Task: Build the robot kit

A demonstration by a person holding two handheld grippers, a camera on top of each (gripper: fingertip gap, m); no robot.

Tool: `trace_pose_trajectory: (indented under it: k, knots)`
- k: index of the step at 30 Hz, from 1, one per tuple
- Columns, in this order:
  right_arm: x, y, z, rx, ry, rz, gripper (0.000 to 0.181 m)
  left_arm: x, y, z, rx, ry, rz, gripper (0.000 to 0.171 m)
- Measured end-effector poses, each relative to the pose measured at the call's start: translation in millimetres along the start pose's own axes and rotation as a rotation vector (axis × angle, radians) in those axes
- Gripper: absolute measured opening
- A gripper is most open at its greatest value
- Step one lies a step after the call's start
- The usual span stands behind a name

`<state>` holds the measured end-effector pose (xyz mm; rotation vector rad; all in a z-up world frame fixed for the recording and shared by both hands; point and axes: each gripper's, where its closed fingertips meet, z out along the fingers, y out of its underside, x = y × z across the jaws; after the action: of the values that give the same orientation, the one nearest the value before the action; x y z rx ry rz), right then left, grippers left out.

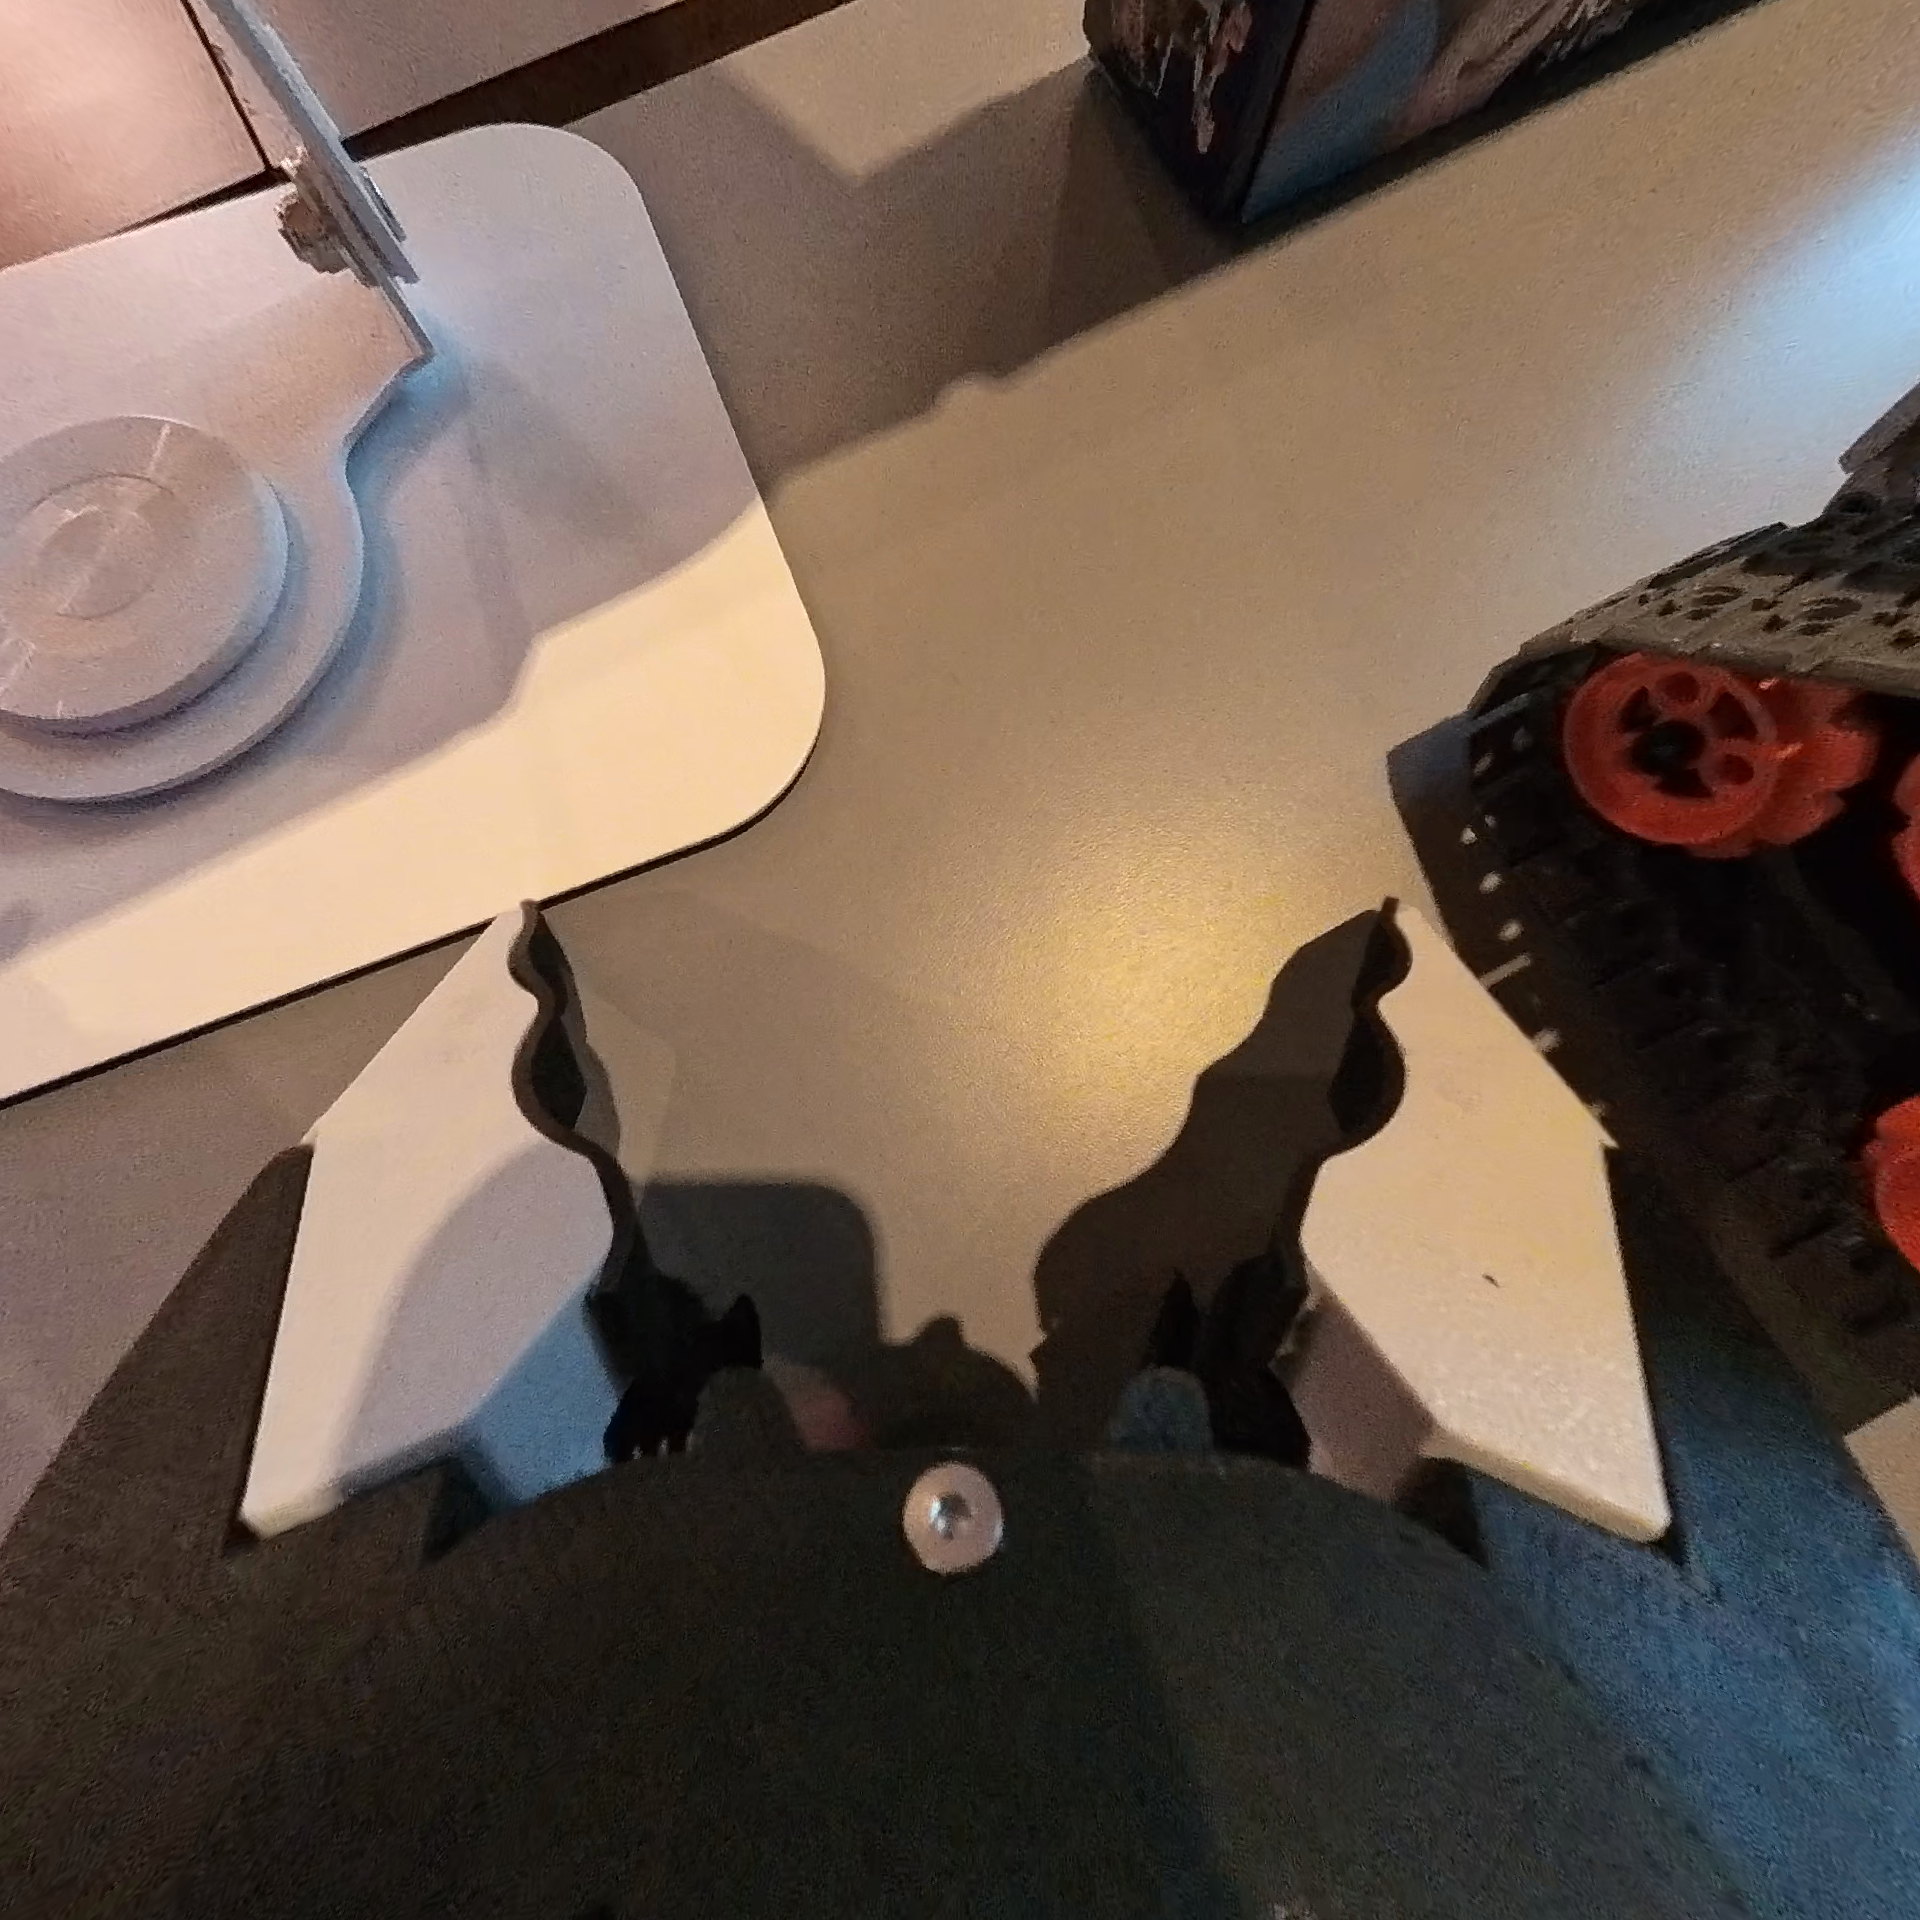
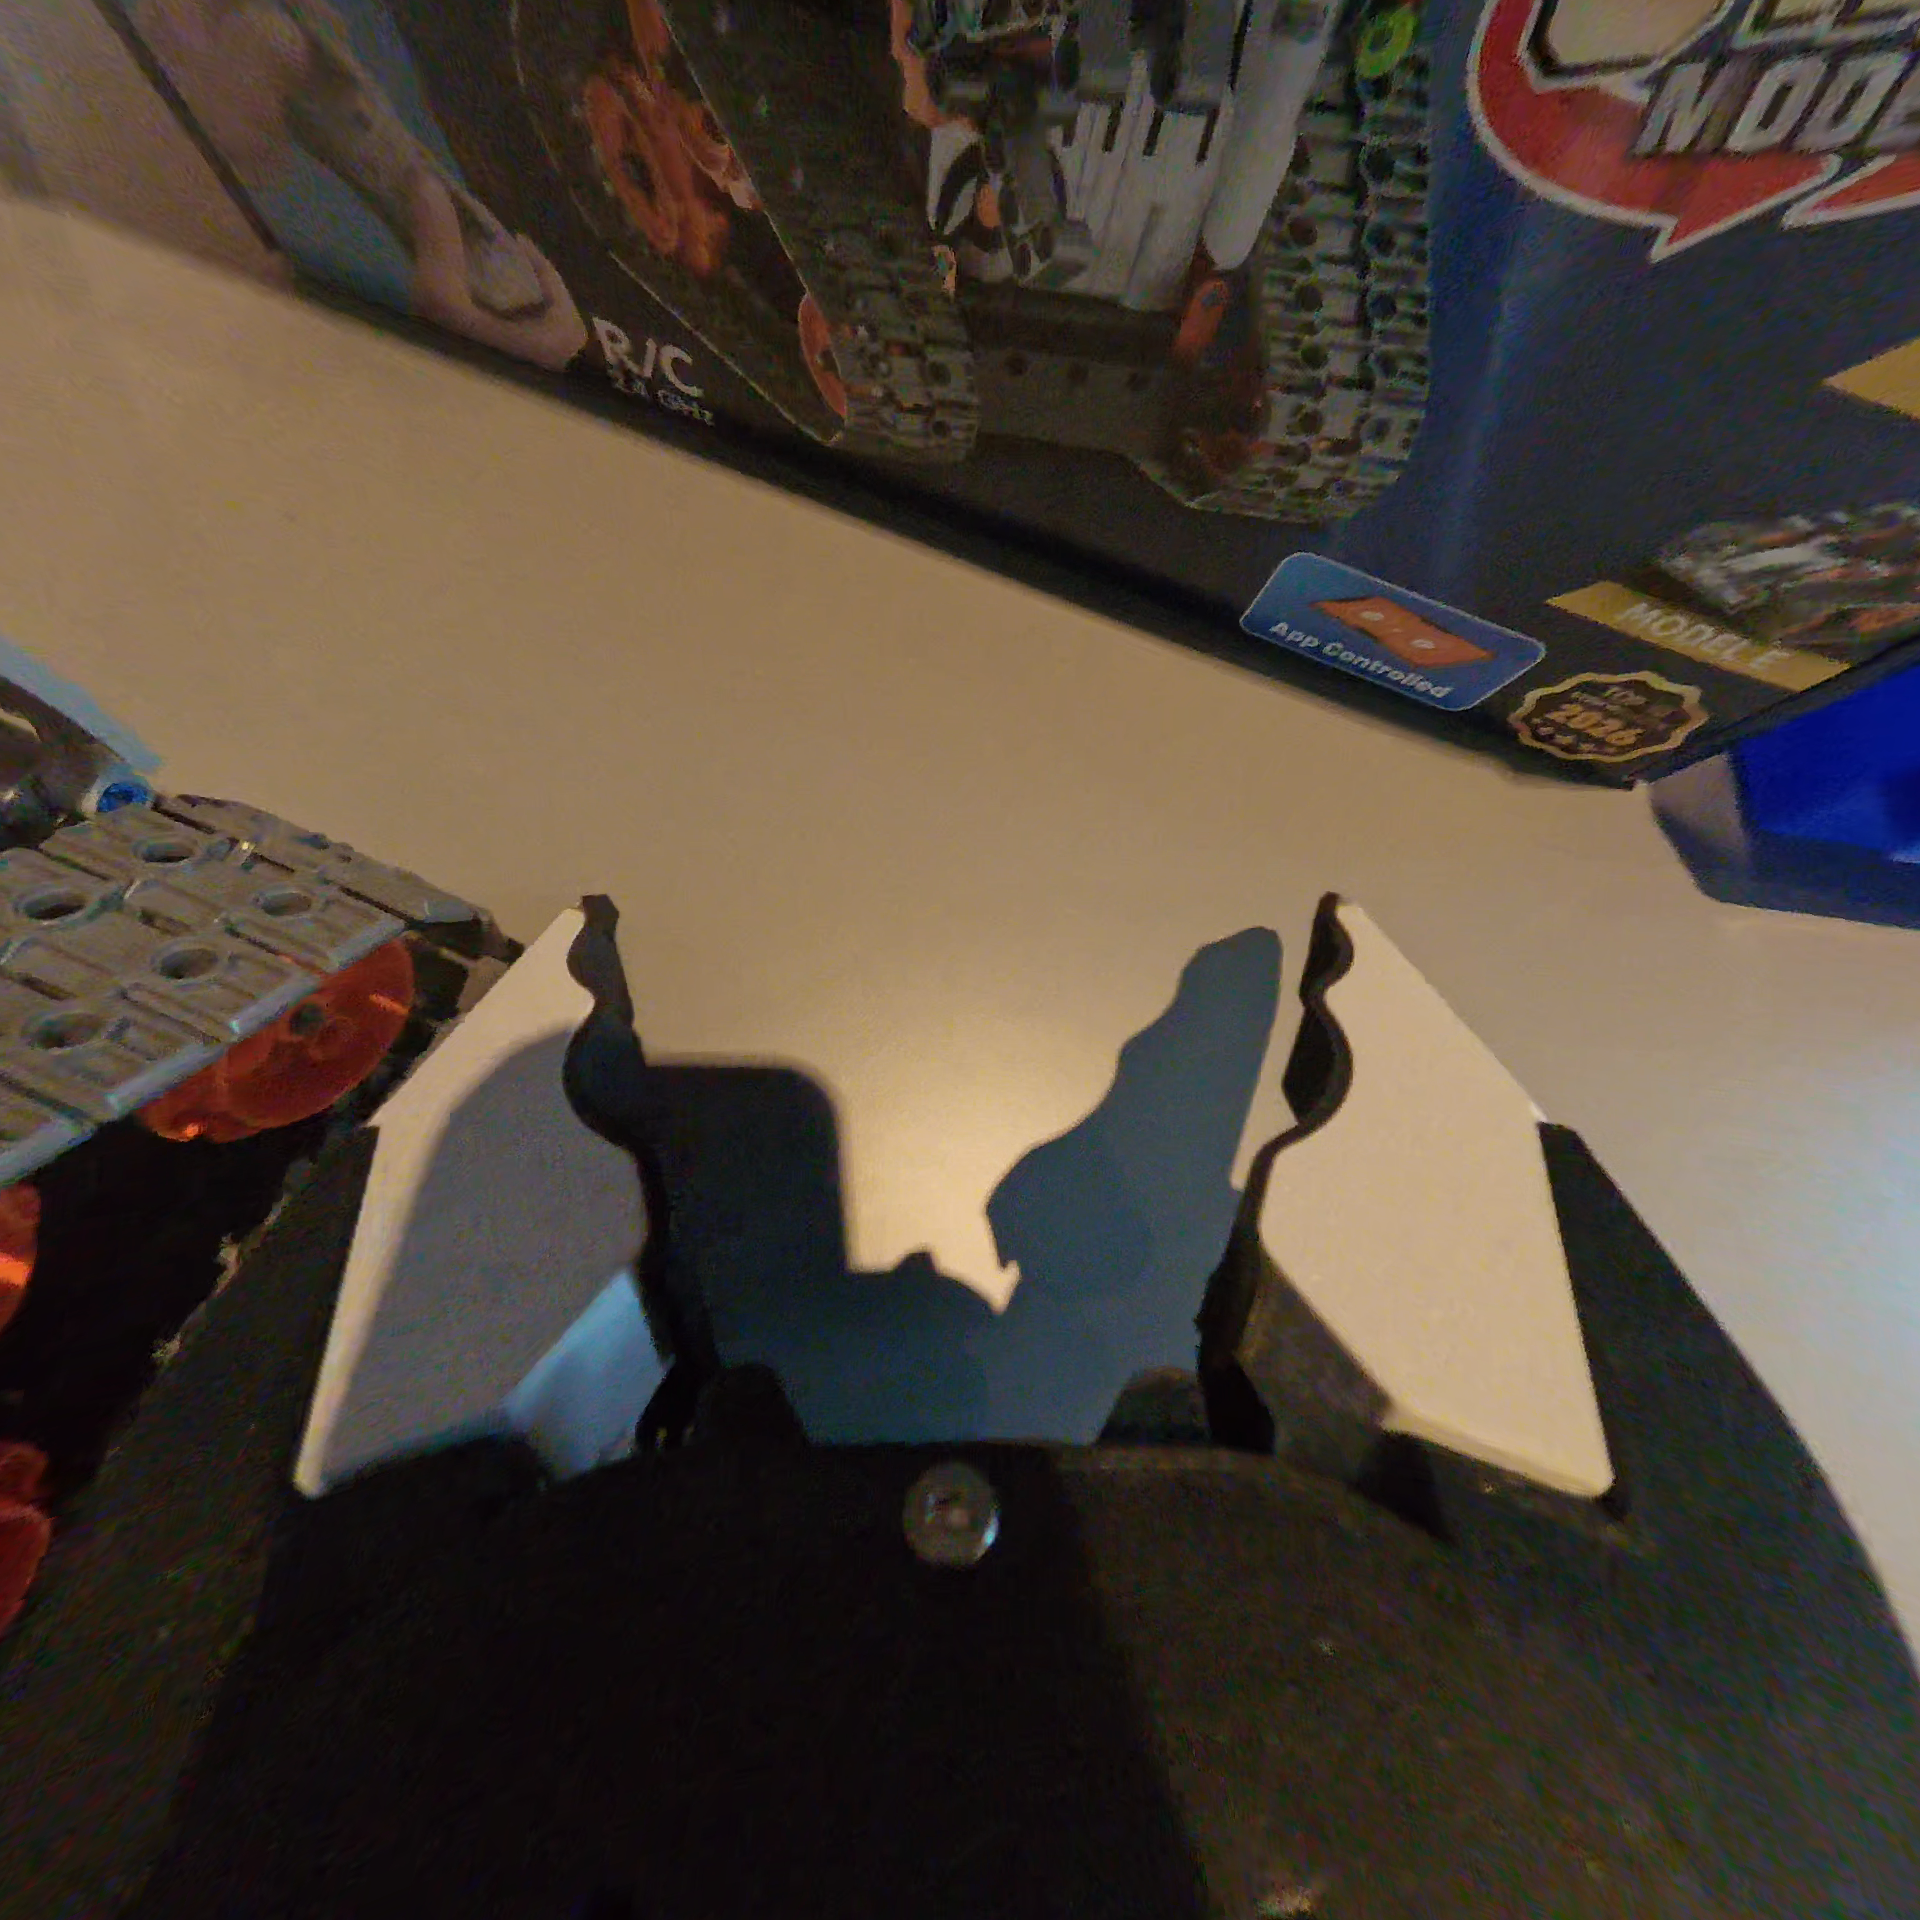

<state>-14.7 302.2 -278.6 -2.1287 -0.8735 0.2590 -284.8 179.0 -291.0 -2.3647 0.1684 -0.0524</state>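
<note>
A toy tracked vehicle built of dark grey bricks with orange-red wheels stands on the pale table. In the left wrist view the vehicle (image 1: pixel 1704 831) is at the right edge, just beside my right finger. In the right wrist view it (image 2: pixel 177 956) is at the left edge, beside my left finger. My left gripper (image 1: pixel 961 925) is open and empty, low over bare table. My right gripper (image 2: pixel 961 914) is open and empty, also over bare table. Neither gripper touches the vehicle.
A white monitor-stand base (image 1: pixel 582 582) with a round disc (image 1: pixel 125 582) and a metal post (image 1: pixel 312 156) lies left of the left gripper. A large printed toy box (image 2: pixel 1143 260) stands along the back, also in the left wrist view (image 1: pixel 1299 94). A blue object (image 2: pixel 1829 821) sits at the right.
</note>
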Motion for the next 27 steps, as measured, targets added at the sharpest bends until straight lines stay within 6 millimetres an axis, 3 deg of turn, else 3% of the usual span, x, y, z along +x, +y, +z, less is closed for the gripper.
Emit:
trace_pose_trajectory:
  k: [6, 12, 22, 27]
  knots:
    - [2.8, 4.4, -0.3, -0.025, 0.016, 0.043, 0.135, 0.8, 5.7, -4.4, -0.005, -0.031, -0.029, 0.150]
    - [1.5, 17.2, -2.9, -0.093, 0.028, 0.193, 0.134, 0.6, 5.9, -4.2, -0.007, -0.030, -0.032, 0.150]
    - [3.5, 30.4, -15.8, -0.102, 0.291, 0.445, 0.142, 0.5, 5.9, -4.3, -0.007, -0.030, -0.032, 0.150]
    - [20.2, 27.1, -22.5, -0.026, 0.332, 0.574, 0.128, 0.7, 6.0, -4.4, -0.007, -0.030, -0.032, 0.150]
